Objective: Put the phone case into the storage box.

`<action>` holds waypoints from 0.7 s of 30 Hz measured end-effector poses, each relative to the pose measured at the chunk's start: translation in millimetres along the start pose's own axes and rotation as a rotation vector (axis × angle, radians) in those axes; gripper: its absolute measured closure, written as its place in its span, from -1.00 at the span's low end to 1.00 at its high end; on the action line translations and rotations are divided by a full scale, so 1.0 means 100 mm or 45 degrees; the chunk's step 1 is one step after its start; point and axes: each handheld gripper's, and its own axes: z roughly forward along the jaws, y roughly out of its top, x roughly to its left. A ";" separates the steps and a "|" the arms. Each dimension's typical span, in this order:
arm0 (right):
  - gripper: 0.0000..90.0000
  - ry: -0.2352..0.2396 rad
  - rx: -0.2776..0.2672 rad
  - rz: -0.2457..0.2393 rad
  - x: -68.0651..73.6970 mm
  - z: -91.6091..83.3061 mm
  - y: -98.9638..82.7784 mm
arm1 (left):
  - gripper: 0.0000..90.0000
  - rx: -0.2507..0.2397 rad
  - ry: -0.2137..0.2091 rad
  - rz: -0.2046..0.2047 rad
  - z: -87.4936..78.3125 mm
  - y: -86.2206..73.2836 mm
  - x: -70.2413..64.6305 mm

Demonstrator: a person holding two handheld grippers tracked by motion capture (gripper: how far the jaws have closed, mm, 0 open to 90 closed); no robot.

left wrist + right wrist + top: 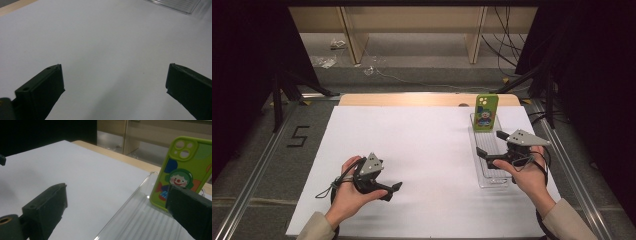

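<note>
A green phone case (pixel 485 112) printed with a clown stands upright at the far end of a clear ribbed plastic tray (pixel 492 172) on the right of the white table. In the right gripper view the phone case (pixel 183 167) rises beyond the tray (pixel 140 220). My right gripper (pixel 492 146) hovers open over the tray's middle, a short way in front of the case, with nothing between its jaws. My left gripper (pixel 393 191) rests open near the front left, pointing right over bare white surface (pixel 107 50).
The white sheet (pixel 412 150) covers most of the table, with a wooden edge (pixel 412 99) at the back. Metal rails (pixel 572 165) run along both sides. Shelving legs and cables (pixel 507 45) lie on the floor beyond. A corner of the tray (pixel 180 5) shows in the left gripper view.
</note>
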 end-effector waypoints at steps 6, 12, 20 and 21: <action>-0.89 0.008 0.004 -0.001 0.02 -0.04 -0.05 | -0.98 -0.003 -0.001 -0.001 0.00 0.00 0.00; -0.89 0.003 0.003 -0.001 0.03 -0.10 -0.09 | -0.98 -0.003 -0.001 -0.003 0.00 0.00 0.00; -0.89 0.007 0.002 -0.002 0.04 -0.17 -0.13 | -0.98 -0.003 0.000 -0.004 -0.01 0.00 0.00; -0.89 0.005 0.002 -0.003 0.04 -0.17 -0.14 | -0.98 -0.002 -0.001 -0.005 -0.01 0.00 0.00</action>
